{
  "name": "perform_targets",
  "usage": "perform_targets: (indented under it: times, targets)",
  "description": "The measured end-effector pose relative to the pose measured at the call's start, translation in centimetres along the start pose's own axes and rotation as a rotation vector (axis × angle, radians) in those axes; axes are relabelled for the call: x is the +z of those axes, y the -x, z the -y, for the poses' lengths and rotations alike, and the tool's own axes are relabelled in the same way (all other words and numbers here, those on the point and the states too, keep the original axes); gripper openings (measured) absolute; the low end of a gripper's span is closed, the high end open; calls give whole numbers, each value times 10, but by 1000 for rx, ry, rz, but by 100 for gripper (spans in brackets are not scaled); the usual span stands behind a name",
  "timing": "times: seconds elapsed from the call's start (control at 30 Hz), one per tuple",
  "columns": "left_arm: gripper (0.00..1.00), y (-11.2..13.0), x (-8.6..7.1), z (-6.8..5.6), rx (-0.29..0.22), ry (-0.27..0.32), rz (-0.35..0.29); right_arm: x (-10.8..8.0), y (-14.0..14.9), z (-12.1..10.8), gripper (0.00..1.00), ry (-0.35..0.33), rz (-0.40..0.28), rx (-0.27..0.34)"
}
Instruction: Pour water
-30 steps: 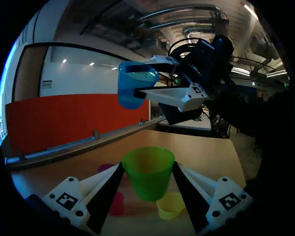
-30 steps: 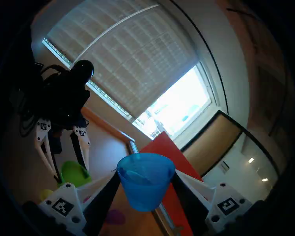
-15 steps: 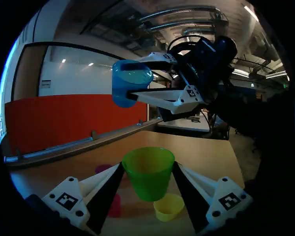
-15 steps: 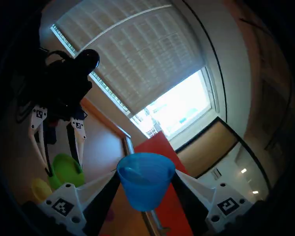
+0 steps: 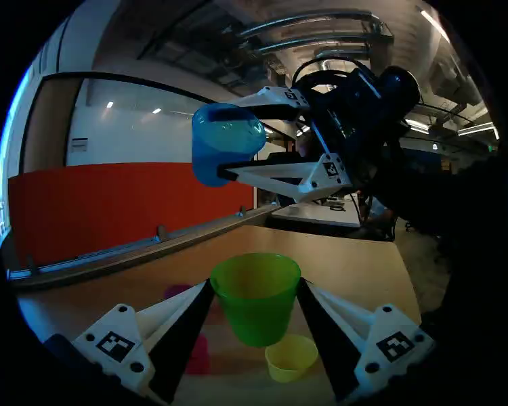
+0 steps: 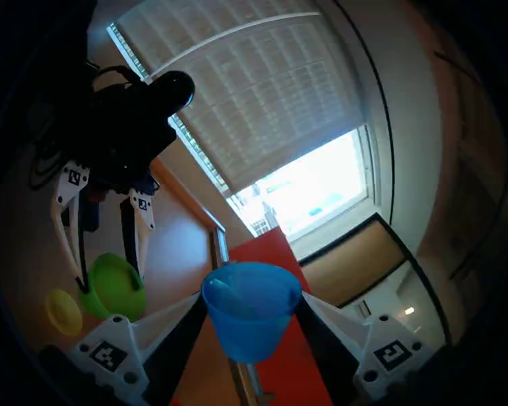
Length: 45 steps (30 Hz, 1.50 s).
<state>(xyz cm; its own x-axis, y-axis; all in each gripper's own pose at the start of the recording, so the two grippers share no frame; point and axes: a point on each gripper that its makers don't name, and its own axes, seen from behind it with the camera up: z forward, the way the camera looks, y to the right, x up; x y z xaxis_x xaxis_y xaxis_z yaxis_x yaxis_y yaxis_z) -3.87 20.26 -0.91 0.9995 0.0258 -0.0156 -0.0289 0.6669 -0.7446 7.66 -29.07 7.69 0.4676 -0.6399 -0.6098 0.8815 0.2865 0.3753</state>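
In the left gripper view, the left hand-held gripper [image 5: 255,289] sits at 6 o'clock, its two fingers pinching a green cup [image 5: 255,301] by the sides; the cup stands upright with its mouth open to the top, held above a pale wooden counter [image 5: 352,260]. On the counter below it, a small yellow cup [image 5: 292,356] lies at about 5 o'clock from the green cup and a pink cup [image 5: 200,352] at about 7 o'clock, both upright. Higher up, toward 11 o'clock, the right hand-held gripper [image 5: 221,141] reaches in from 2 o'clock, its fingers clamped on a blue cup [image 5: 223,145], one above and one below it. The blue cup hangs in the air well apart from the green cup and above it, its rim tipped a little off level. A long red panel [image 5: 118,203] runs behind the counter at 9 o'clock. In the right gripper view the blue cup sits at 6 o'clock between the white fingers, something pale inside it; whether that is water I cannot tell. The green cup appears at 8 o'clock there, in the left hand-held gripper's grip, with the yellow cup just beside it. A bright window [image 6: 308,196] under lowered blinds [image 6: 267,88] spans 12 to 2 o'clock.
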Motion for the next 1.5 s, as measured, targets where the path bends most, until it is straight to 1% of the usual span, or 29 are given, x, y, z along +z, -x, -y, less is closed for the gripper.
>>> perform_targets:
  times: [0.57,0.87,1.5]
  targets:
    - [88,-2,1,-2,1,5,-5,3,-2,-1,91,9,11,-99]
    - [88,0,3,-2,0,4,-4,2,-2,-4,91,17,14,-129]
    - [88,-1,3,-1,7,-5,-9,1,-3,-9,91,30,18,-167]
